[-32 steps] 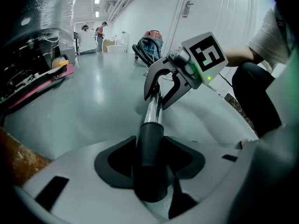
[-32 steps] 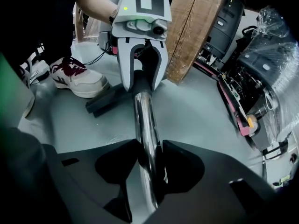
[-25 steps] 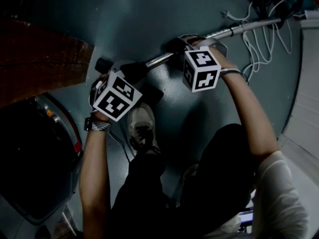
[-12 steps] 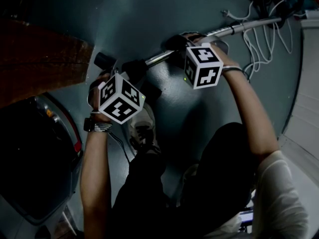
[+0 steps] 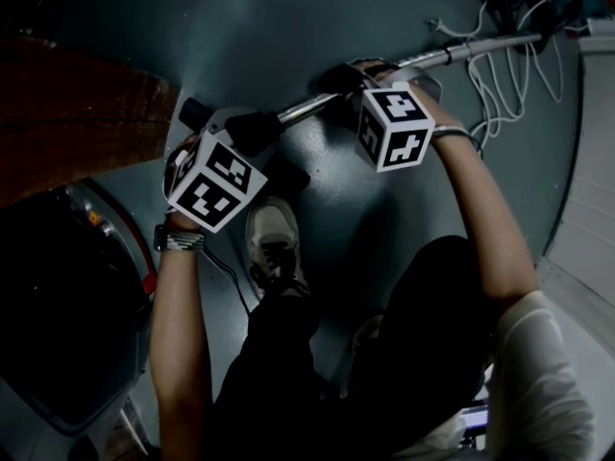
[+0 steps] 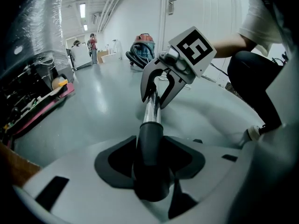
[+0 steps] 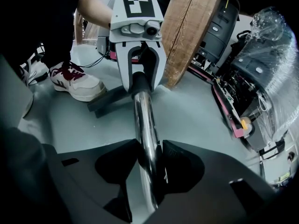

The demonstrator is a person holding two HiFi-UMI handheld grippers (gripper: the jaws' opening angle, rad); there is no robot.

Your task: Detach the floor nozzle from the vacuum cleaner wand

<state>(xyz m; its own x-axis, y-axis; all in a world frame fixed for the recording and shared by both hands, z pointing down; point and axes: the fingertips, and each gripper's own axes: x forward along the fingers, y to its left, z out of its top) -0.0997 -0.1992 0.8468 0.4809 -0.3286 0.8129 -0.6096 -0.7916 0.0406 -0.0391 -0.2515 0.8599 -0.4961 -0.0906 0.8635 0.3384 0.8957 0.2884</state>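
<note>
One grey, smooth floor (image 5: 288, 36) fills the head view, with one rough brown wooden board (image 5: 77, 123) at its left edge. One person crouches over it, both bare forearms reaching forward.

There is one wand (image 5: 485, 50), a thin round tube of shiny chrome that slants from upper right down to the left. Its lower end goes into one matt black sleeve (image 6: 150, 146), also round and thicker than the tube. One floor nozzle (image 7: 108, 101), a flat dark bar, lies on the floor just below that sleeve and beside one pale shoe (image 5: 274, 243) (dark red laces show only in the right gripper view).

Two claws, each carrying one black-and-white marker cube (image 5: 392, 128). The left claw (image 7: 140, 84) is clamped round the black sleeve. The right claw (image 6: 155, 99) is clamped round the bare chrome of the wand, further up.

Several thin white cables (image 5: 500, 84) loop on the floor by the wand's upper end.

Only the left gripper view shows a long bright hall with one red vacuum (image 6: 142, 43). Only the right gripper view shows a machine wrapped in crinkled clear plastic (image 7: 266, 55).
</note>
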